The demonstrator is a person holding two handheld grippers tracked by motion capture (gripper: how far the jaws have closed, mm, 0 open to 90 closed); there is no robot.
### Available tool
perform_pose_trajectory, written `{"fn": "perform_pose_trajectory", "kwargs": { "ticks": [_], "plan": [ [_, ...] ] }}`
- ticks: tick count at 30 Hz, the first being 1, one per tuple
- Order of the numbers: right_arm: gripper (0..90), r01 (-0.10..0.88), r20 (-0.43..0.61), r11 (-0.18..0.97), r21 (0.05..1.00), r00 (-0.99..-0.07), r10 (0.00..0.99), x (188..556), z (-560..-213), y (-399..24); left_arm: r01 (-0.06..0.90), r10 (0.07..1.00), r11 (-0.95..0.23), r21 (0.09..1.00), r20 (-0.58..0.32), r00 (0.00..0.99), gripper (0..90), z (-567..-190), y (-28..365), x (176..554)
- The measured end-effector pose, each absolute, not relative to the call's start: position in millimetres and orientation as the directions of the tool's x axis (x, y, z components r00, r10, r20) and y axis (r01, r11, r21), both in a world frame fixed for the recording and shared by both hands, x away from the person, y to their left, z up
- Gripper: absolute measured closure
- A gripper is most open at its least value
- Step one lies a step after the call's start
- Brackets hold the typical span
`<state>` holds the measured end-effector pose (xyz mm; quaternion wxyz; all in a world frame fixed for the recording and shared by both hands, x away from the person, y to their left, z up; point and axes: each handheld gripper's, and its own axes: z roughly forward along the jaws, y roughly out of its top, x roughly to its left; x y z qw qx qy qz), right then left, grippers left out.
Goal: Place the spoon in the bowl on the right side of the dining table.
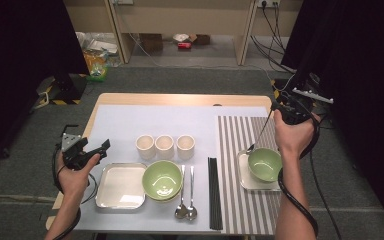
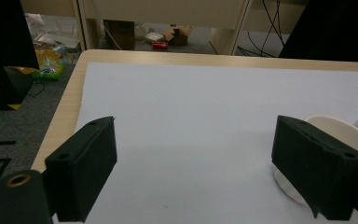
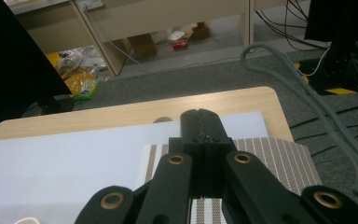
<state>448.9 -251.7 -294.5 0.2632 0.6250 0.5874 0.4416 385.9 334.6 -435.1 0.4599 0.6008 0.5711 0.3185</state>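
Right gripper jaws pressed together, empty, raised just behind green bowl. Bowl seated on small tray, on striped mat. Left gripper jaws apart, far left of bowl.

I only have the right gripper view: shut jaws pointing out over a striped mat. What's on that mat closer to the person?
Observer: A green bowl sits on a square tray on the striped mat, right by the right hand.
Operator: What about the left gripper?
Observer: The left gripper is open, its jaws wide apart, at the left side in the high view.
Operator: Anything else laid out?
Observer: Three cream cups stand in a row mid-table, and black chopsticks lie along the mat's left edge.
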Motion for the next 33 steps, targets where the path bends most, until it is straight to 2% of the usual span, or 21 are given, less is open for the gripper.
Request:
{"fn": "perform_pose_trajectory", "kwargs": {
  "ticks": [17, 33],
  "plan": [
    [90.0, 0.498, 0.233, -0.175, 0.849, -0.056, 0.971, 447, -296, -263, 0.395, 0.979, 0.073, 0.916, -0.141, 0.146, 13.1, -435, 334, 386],
    [90.0, 0.5, 0.216, -0.183, 0.847, -0.008, 0.976, 439, -315, -282, 0.399, 0.979, 0.069, 0.915, -0.139, 0.149, 13.1, -436, 332, 386]
  ]
}}
